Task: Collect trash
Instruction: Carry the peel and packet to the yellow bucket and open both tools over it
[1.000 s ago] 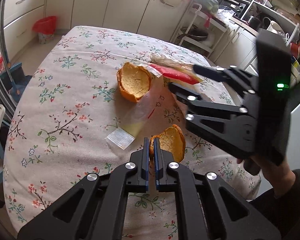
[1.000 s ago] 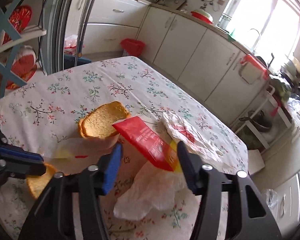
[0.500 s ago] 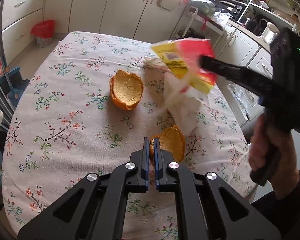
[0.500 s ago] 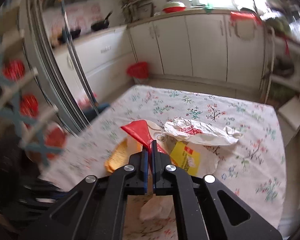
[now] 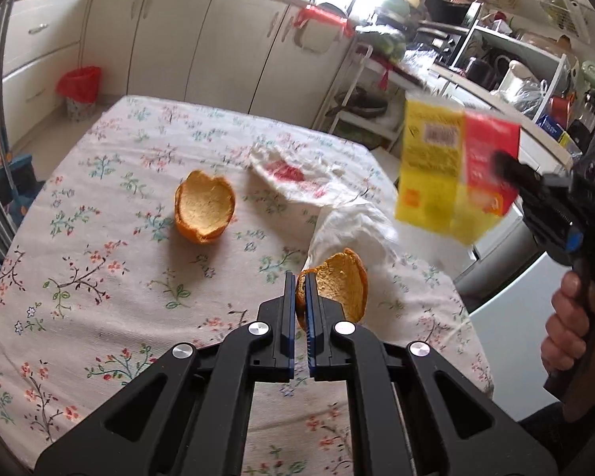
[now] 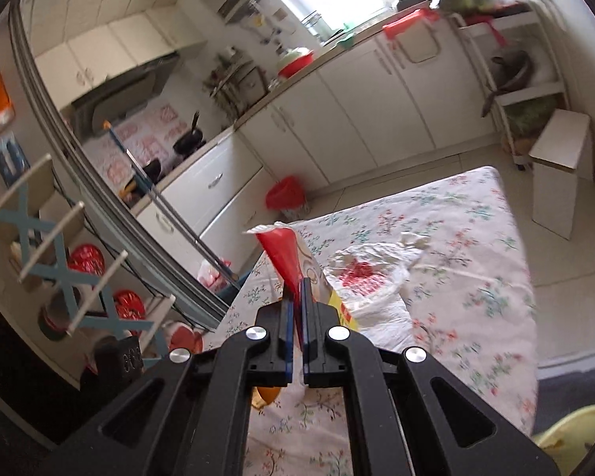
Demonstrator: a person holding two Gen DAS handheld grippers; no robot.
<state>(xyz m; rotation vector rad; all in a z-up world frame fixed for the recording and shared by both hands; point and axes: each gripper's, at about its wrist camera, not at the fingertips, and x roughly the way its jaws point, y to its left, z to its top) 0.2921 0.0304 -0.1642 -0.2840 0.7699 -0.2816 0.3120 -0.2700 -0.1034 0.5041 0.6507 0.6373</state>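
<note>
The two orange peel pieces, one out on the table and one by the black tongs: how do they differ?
The far peel lies loose on the tablecloth, hollow side up. The near peel stands on edge, its rim pinched in the left gripper, next to a white plastic bag. Both are cup-shaped, orange outside and pale inside.

The right gripper (image 6: 296, 293), open around the red and yellow wrapper (image 5: 456, 170) a second ago, now pinches it and has lifted it off the table (image 5: 99, 238), rolling sideways.
</note>
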